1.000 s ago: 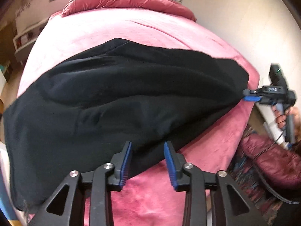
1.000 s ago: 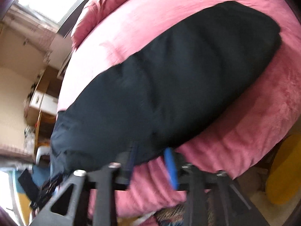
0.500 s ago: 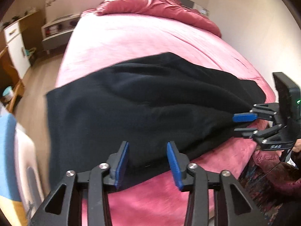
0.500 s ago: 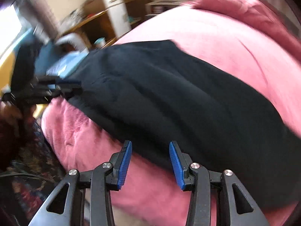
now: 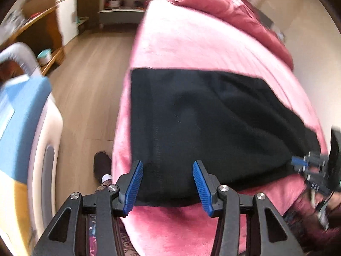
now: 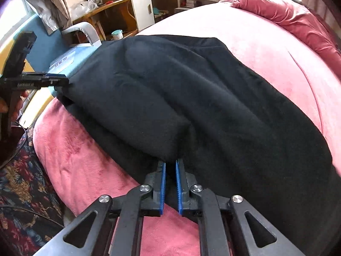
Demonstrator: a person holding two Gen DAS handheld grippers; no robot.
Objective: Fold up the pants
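Black pants (image 5: 202, 123) lie across a pink bed (image 5: 191, 42); they also show in the right wrist view (image 6: 202, 98). My left gripper (image 5: 168, 183) is open, its blue pads on either side of the pants' near left edge. In the right wrist view the left gripper (image 6: 61, 81) sits at the far left corner of the pants. My right gripper (image 6: 170, 181) is shut on a raised fold of the pants' near edge. In the left wrist view the right gripper (image 5: 298, 162) sits at the pants' right corner.
A dark pink duvet (image 6: 298, 19) is bunched at the bed's head. A blue and white chair (image 5: 23, 128) stands left of the bed on a wooden floor (image 5: 85, 81). A desk and white cabinet (image 6: 142, 2) stand beyond. A patterned rug (image 6: 23, 187) lies below the bed's edge.
My right gripper has closed on the pants' near edge and lifted a fold. My left gripper has swung left to the pants' left end and stays open.
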